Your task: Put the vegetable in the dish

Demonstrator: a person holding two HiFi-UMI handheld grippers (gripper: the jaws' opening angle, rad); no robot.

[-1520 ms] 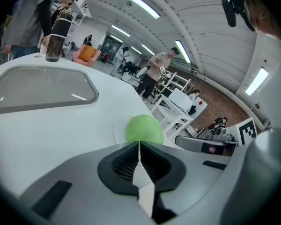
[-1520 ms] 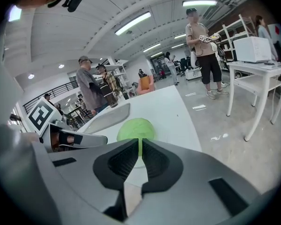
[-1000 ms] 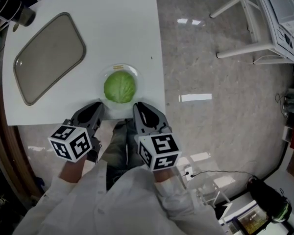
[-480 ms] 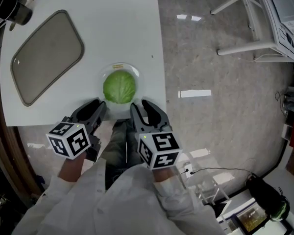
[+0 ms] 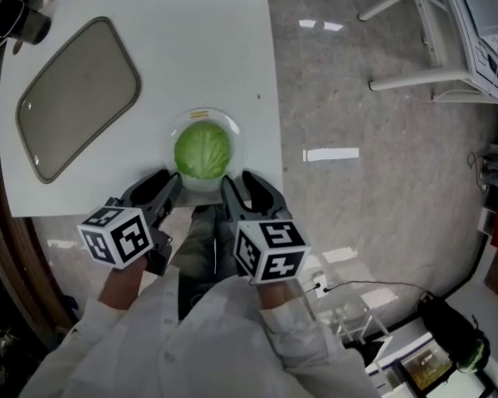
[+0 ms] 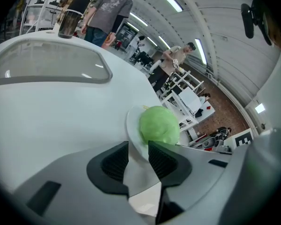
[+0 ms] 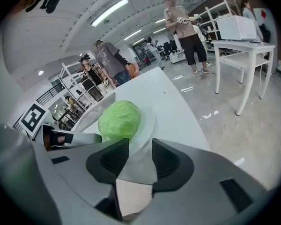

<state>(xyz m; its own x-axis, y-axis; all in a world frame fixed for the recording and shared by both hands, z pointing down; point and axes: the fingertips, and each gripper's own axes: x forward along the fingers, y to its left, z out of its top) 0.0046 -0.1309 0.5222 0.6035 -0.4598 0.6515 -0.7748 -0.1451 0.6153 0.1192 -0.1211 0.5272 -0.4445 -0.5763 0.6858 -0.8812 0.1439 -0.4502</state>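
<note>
Green and round, the cabbage sits in the pale dish, a little below the centre of the head view. It is close to a ball, so no long axis shows, and I can't tell which way it points. The dish lies on the white table, hard by the table's lower edge and near its right edge, with grey floor just beyond.

Both grippers hover at that lower edge. The left gripper is at the dish's lower left and the right gripper at its lower right, with the cabbage between and just past them.

In the left gripper view the left gripper has its jaws apart with nothing pinched. The dish rim shows through the gap, and the cabbage rises just past the right-hand pad.

Over in the right gripper view, the right gripper has just been opening and now stands wide. Only the dish edge is seen through the gap, the pads press on nothing, and the cabbage sits up and left of them.

As for room, a grey tray lies slantwise in the upper left, well apart from the dish, with bare tabletop between. More bare top stretches above the dish to the far edge, and a dark cup stands at the upper-left corner.
</note>
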